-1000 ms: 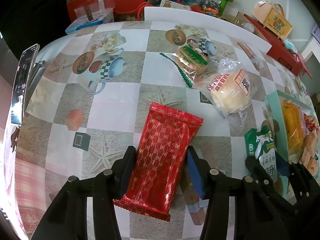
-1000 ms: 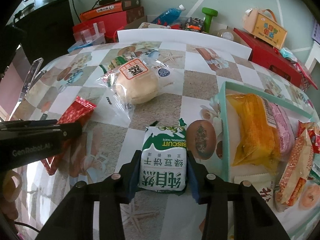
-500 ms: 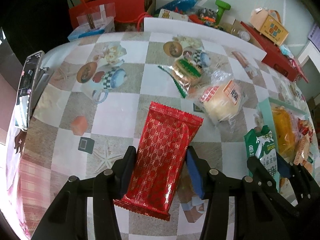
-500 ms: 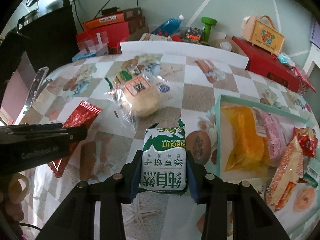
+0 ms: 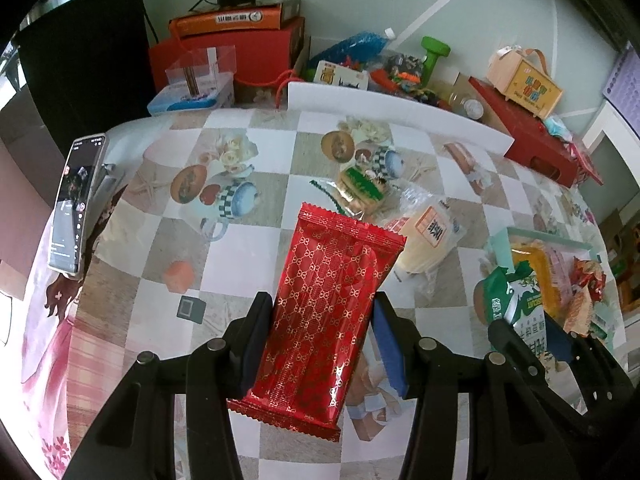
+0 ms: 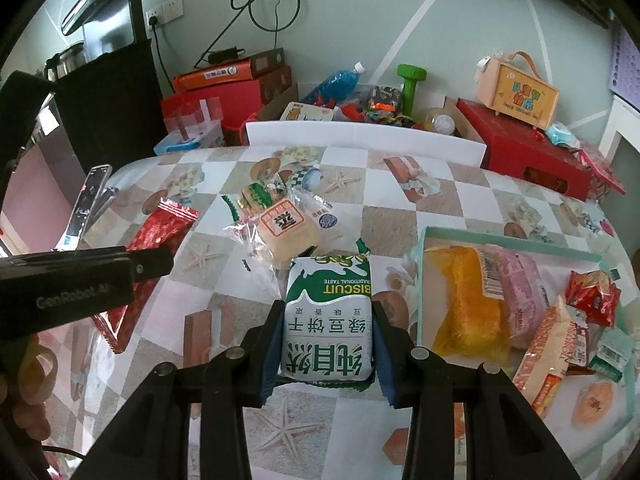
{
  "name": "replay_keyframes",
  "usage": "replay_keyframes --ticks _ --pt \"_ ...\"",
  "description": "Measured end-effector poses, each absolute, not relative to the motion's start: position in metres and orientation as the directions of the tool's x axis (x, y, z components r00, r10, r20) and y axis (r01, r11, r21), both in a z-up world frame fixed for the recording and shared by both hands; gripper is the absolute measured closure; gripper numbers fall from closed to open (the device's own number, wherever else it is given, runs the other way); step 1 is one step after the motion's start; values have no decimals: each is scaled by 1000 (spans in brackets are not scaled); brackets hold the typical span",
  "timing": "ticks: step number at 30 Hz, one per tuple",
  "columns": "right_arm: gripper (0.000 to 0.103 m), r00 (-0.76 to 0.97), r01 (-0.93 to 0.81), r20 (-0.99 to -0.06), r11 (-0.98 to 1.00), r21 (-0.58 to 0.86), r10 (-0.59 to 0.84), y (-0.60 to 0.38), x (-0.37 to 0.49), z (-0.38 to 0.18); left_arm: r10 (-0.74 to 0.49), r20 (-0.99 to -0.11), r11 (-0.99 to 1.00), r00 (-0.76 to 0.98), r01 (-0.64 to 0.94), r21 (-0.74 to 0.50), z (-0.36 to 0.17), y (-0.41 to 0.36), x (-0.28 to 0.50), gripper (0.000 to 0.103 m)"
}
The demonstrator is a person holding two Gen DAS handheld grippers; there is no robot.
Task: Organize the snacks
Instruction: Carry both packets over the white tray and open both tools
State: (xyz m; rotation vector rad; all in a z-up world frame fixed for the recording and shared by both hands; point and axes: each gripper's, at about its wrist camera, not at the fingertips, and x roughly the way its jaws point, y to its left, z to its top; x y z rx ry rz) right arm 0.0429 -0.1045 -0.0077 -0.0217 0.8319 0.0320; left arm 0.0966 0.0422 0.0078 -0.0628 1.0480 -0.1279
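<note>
My left gripper (image 5: pixel 318 340) is shut on a red patterned snack packet (image 5: pixel 328 312) and holds it above the checkered table; the packet also shows in the right wrist view (image 6: pixel 148 248). My right gripper (image 6: pixel 326 336) is shut on a green and white biscuit pack (image 6: pixel 328 320), raised just left of the teal tray (image 6: pixel 420 264); the pack also shows in the left wrist view (image 5: pixel 520 316). The tray holds a yellow bag (image 6: pixel 464 296), a pink pack (image 6: pixel 524 288) and other snacks. A clear-wrapped bun (image 6: pixel 288 228) and a green-labelled cracker pack (image 6: pixel 256 196) lie on the table.
A phone (image 5: pixel 74 204) stands on a holder at the table's left edge. A white board (image 6: pixel 360 136) borders the far edge, with red boxes (image 6: pixel 520 148), a green dumbbell (image 6: pixel 410 84) and clutter behind. My left gripper's body (image 6: pixel 80 284) crosses the right wrist view.
Both grippers have risen from the table with their packets; the table and tray look farther away and more of the room shows. Both grips are unchanged.
</note>
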Motion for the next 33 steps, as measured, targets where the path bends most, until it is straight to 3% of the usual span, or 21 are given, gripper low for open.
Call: replay_keyframes --ticks 12,33 --pt "60 705 48 -708 999 8 -28 -142 34 12 -155 -833 988 532 104 -117 27 26 86 51" --pt "60 713 414 -649 906 87 -263 -297 -26 49 -284 -801 942 527 310 -130 47 -78 55 51"
